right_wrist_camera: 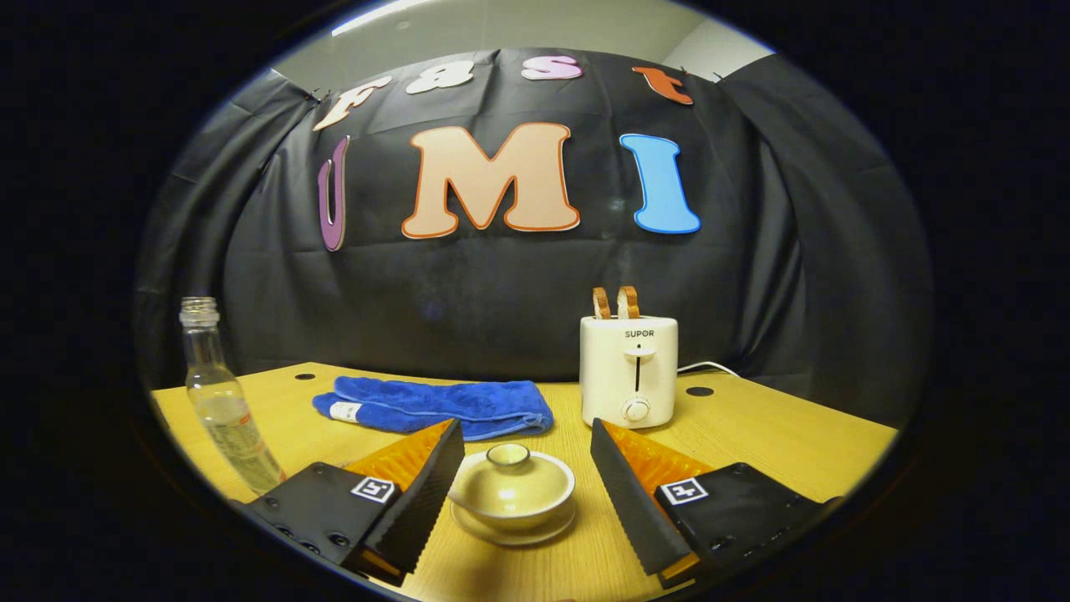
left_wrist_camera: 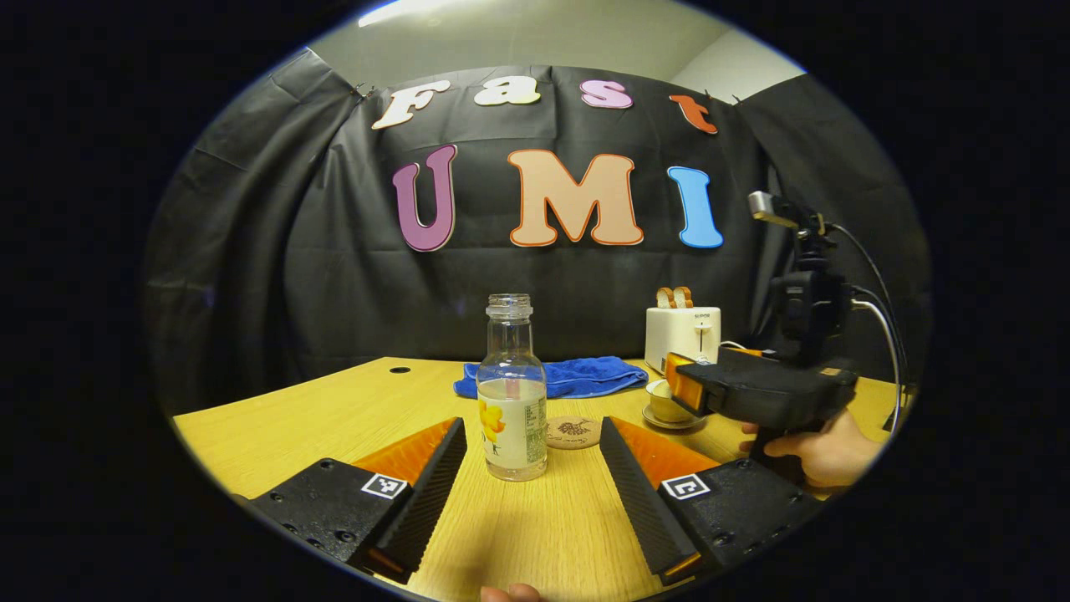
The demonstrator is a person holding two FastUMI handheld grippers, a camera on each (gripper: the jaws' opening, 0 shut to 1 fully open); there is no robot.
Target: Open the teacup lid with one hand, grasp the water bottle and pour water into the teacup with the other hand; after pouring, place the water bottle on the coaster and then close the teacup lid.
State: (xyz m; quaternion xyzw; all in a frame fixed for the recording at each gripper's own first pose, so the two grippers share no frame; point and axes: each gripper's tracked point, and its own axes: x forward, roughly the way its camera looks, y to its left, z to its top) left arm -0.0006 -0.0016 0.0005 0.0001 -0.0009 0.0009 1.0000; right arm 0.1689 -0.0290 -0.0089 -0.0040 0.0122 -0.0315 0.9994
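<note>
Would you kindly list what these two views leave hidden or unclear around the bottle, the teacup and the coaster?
- Teacup, left gripper view: mostly behind the right claw; its lid is hidden there.
- Coaster, left gripper view: near left edge behind the bottle; its pattern is too small to make out.
- Bottle, right gripper view: base behind the claw's left finger.
- Saucer, right gripper view: mostly under the teacup.

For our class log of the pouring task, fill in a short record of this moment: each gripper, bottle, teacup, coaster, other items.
left gripper: open, fingers either side of the water bottle, not touching
right gripper: open, flanking the teacup
water bottle: upright, uncapped, partly filled
teacup: lid on, on its saucer
coaster: bare, just behind the bottle
other items: blue towel, toaster
</note>
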